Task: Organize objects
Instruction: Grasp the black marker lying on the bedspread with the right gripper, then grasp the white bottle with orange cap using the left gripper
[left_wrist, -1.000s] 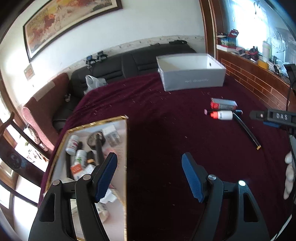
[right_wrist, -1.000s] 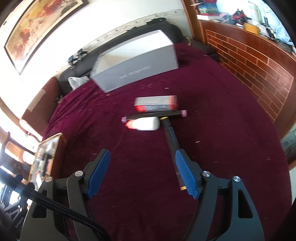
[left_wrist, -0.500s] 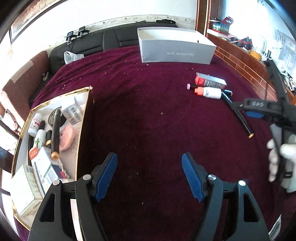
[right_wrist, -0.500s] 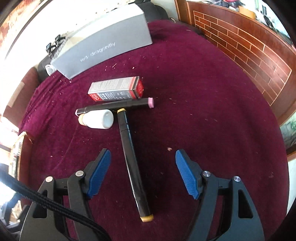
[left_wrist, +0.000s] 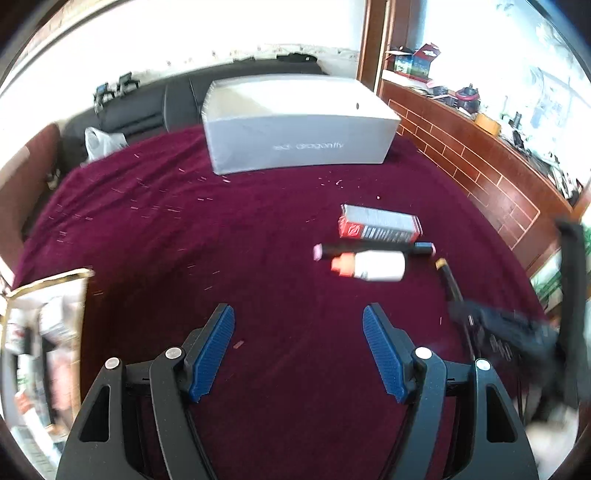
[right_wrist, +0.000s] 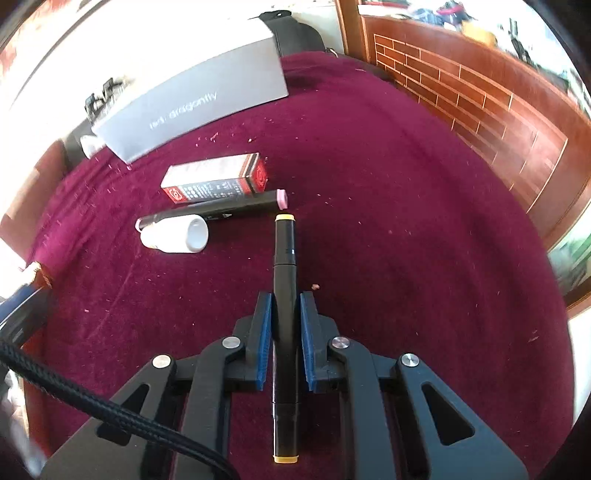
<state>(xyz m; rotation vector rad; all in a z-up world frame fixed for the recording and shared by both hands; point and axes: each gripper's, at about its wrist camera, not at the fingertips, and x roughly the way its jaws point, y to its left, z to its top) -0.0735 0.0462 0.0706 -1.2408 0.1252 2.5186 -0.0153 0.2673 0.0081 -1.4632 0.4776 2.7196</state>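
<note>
My right gripper (right_wrist: 285, 306) is shut on a black marker with yellow ends (right_wrist: 284, 258), which lies lengthwise between the blue pads on the maroon cloth. Just beyond its tip lie a black marker with pink ends (right_wrist: 218, 212), a small white bottle (right_wrist: 175, 238) and a red-and-grey carton (right_wrist: 218, 177). In the left wrist view my left gripper (left_wrist: 298, 332) hovers open over bare cloth, with nothing between its fingers. The white bottle (left_wrist: 373, 266), its orange cap to the left, the carton (left_wrist: 380, 223) and the pink-ended marker (left_wrist: 373, 250) lie ahead to its right.
A grey open box (left_wrist: 299, 127) stands at the far side of the maroon-covered table (left_wrist: 184, 240). A gold-edged tray (left_wrist: 44, 332) with several small items sits at the left. A black sofa and a brick-patterned wooden wall border the table.
My right gripper has sunk onto the yellow-ended marker and shut on it. My left gripper has swung right, away from the tray, toward the bottle and carton.
</note>
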